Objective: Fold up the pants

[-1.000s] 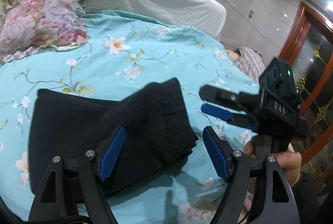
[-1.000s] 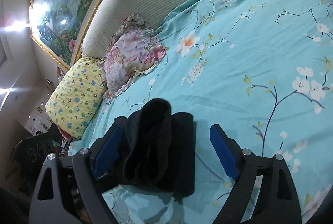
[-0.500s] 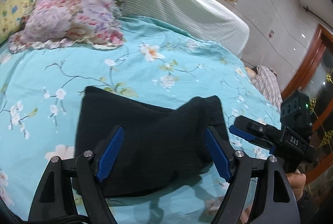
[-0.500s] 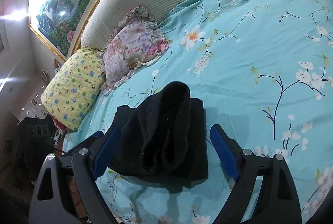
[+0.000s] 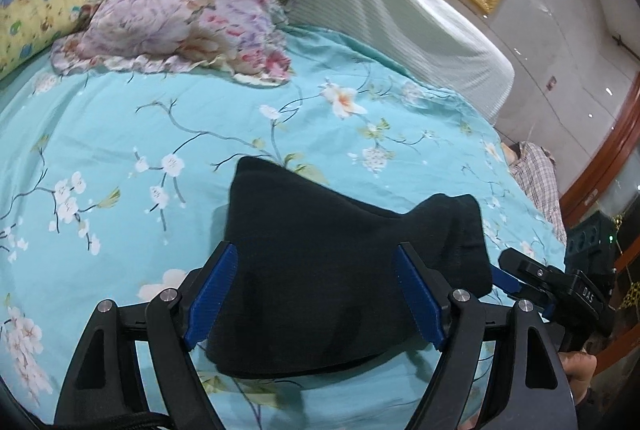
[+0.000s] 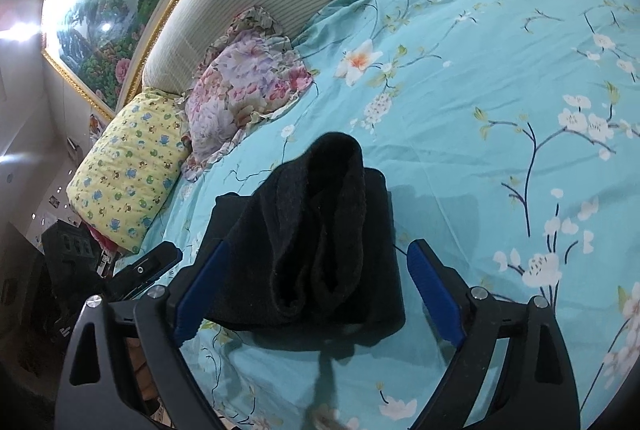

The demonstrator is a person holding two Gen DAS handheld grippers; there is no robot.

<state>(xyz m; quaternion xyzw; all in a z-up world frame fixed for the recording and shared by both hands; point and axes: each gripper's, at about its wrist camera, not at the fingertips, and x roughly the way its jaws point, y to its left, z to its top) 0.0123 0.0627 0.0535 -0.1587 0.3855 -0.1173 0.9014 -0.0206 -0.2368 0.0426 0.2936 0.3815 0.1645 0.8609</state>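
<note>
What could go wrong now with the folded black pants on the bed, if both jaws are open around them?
1. The folded black fabric pants have a raised, loose top layer; it may flop open or slide off.
2. The right gripper has opening jaws, and the left gripper is open; neither presses the fabric, so a pad could snag and drag it.
3. The turquoise floral bedsheet is soft, so the stack may sag.

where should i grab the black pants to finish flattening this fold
Take the raised, rolled top layer of the black pants, at its humped far end. It stands up off the flat layer beneath, so a pad can likely slip under it. Come from the near side with the right tool, whose jaws are opening with the hump between them, untouched.
</note>
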